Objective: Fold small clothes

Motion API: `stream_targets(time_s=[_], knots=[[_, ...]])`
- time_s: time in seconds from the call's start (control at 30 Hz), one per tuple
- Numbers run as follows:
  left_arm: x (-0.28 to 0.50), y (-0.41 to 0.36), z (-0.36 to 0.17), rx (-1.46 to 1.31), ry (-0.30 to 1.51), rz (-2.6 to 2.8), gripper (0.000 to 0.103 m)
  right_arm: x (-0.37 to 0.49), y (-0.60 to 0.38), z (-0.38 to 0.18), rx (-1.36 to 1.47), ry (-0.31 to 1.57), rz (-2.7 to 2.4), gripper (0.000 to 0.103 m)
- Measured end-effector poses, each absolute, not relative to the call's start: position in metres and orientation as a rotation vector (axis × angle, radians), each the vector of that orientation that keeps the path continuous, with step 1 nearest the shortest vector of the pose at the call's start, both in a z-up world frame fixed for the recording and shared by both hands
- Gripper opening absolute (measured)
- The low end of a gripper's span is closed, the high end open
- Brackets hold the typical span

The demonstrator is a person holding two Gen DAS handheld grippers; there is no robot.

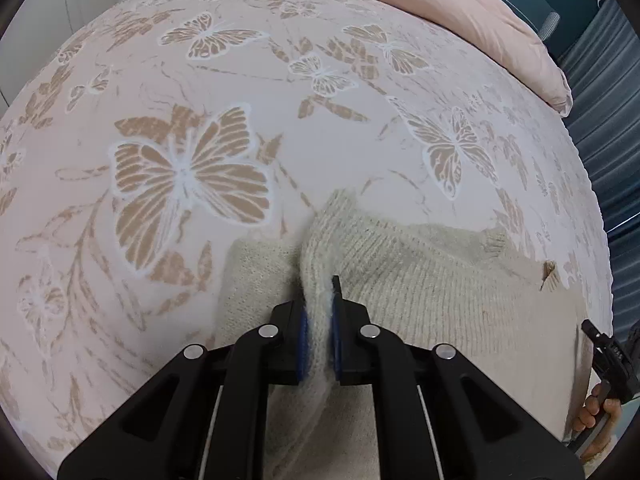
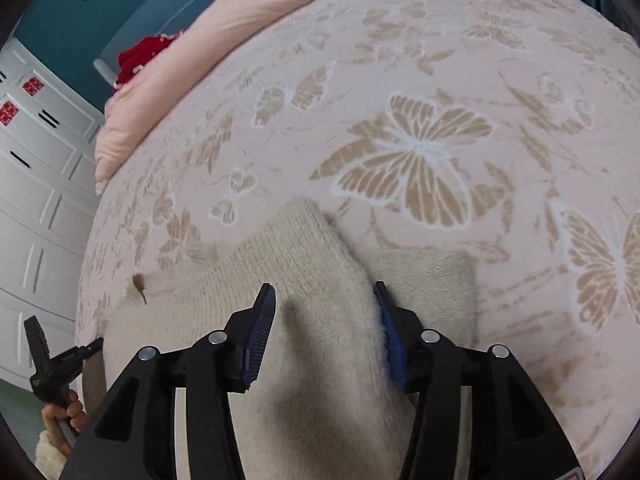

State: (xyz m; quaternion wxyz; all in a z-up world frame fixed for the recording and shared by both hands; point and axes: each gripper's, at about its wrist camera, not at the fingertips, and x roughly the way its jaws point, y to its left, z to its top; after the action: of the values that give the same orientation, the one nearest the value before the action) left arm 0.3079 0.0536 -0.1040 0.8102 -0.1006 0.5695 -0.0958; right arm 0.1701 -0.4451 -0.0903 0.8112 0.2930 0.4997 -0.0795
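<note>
A small cream knitted sweater [image 1: 420, 280] lies on a pink bedspread with tan butterflies [image 1: 188, 176]. My left gripper [image 1: 320, 312] is shut on a raised fold of the sweater's sleeve, which runs between its blue pads. In the right wrist view the same sweater [image 2: 312, 280] lies under my right gripper [image 2: 324, 304], whose fingers are spread wide over the folded sleeve; the right pad [image 2: 390, 344] touches the knit edge. A tan label [image 2: 138, 286] shows at the sweater's neck.
A folded pink quilt [image 1: 460, 12] lies along the far side of the bed. White drawers [image 2: 36, 184] stand beside the bed, and a red cloth [image 2: 140, 56] sits behind the quilt. The other hand-held gripper shows at each view's edge [image 1: 608, 356].
</note>
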Motion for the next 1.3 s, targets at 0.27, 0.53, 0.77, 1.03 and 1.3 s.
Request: stream_targets(time_s=[0.27,0.53,0.77,1.03,1.3], knots=[[0.32,0.06,-0.116,-0.144,1.238,-0.203,0.008,0.138,-0.482,-0.08,0.703,0.933,-0.26,0.006],[0.291,0.075,-0.072,-0.218,1.178,-0.199,0.032,0.109,-0.447,-0.025,0.555,0.86,-0.293,0.02],[0.165,0.068,-0.038,-0.354,1.102,-0.329,0.047,0.05,-0.288,-0.006,0.467,0.869,0.044,0.013],[0.113,0.021,-0.097,-0.212,1.196,-0.306,0.044,0.053,-0.184,-0.063,0.327,1.011,0.098,0.001],[0.11,0.117,-0.107,-0.523,1.218,-0.281,0.034,-0.067,-0.378,-0.105,0.623,1.035,-0.429,0.015]])
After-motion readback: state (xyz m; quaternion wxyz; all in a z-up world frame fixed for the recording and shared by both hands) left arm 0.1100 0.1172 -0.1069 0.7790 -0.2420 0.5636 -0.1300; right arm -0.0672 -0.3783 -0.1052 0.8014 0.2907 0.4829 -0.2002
